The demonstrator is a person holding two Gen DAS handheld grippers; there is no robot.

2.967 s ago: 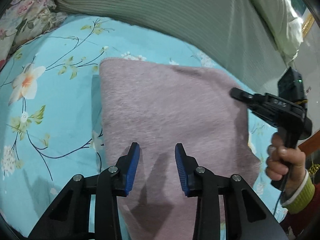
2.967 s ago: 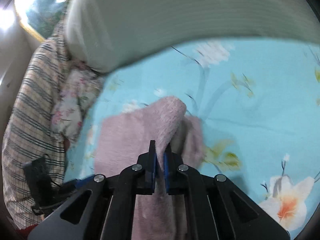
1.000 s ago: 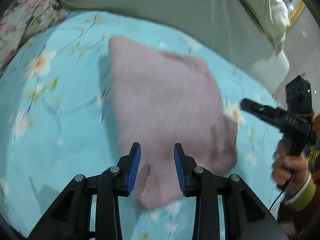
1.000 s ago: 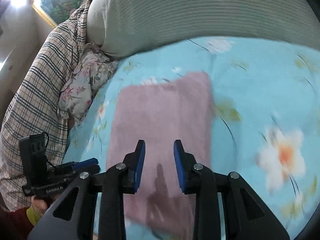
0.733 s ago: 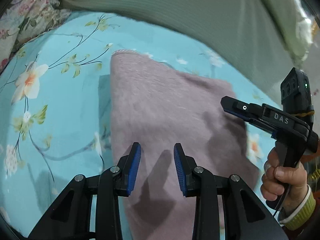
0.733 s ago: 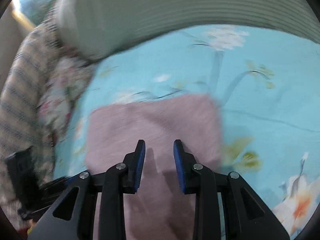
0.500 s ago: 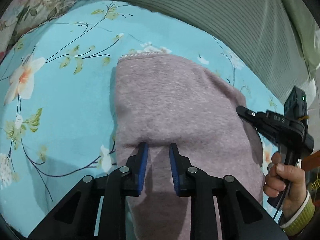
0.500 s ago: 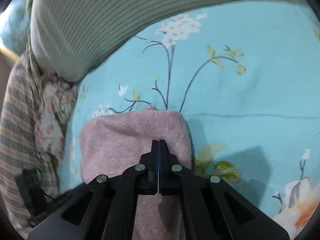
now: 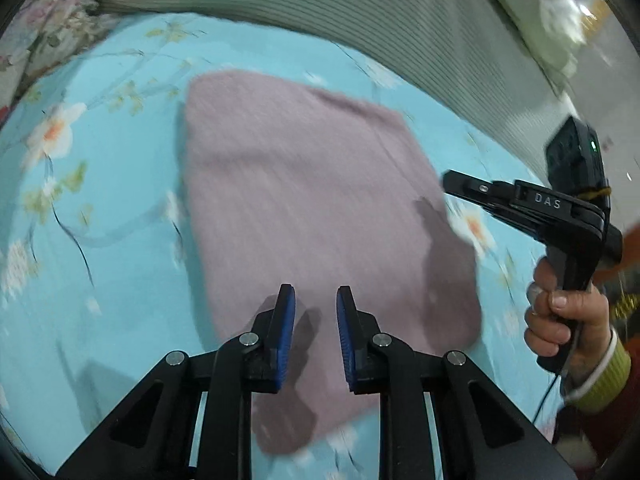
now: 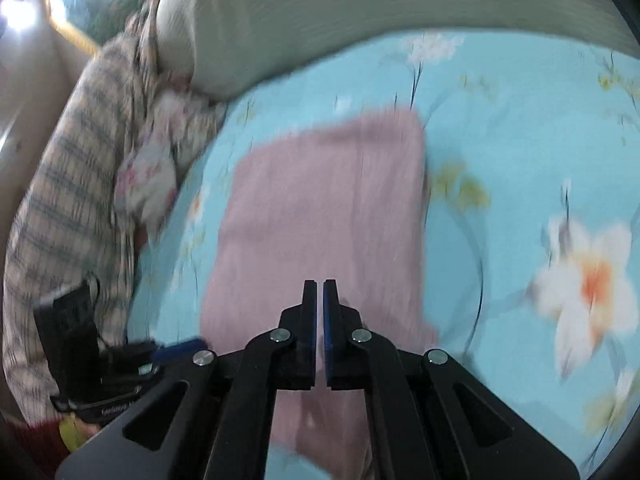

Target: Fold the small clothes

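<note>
A folded mauve fleece garment (image 9: 312,200) lies flat on the turquoise floral bedsheet (image 9: 100,240); it also shows in the right wrist view (image 10: 328,208). My left gripper (image 9: 316,308) is open and empty, above the garment's near edge. My right gripper (image 10: 319,296) is shut with nothing between its pads, raised above the garment's near part. It also shows in the left wrist view (image 9: 460,188) at the garment's right edge, held by a hand.
A striped grey-green pillow (image 9: 360,16) lies along the far side of the bed. A plaid cloth (image 10: 72,184) and a floral cloth (image 10: 152,168) are bunched at the left. The left gripper (image 10: 176,350) shows low left in the right wrist view.
Half a second ago both grippers pinched the garment's near edge. The left has opened and both have lifted away; the garment now lies flat and free.
</note>
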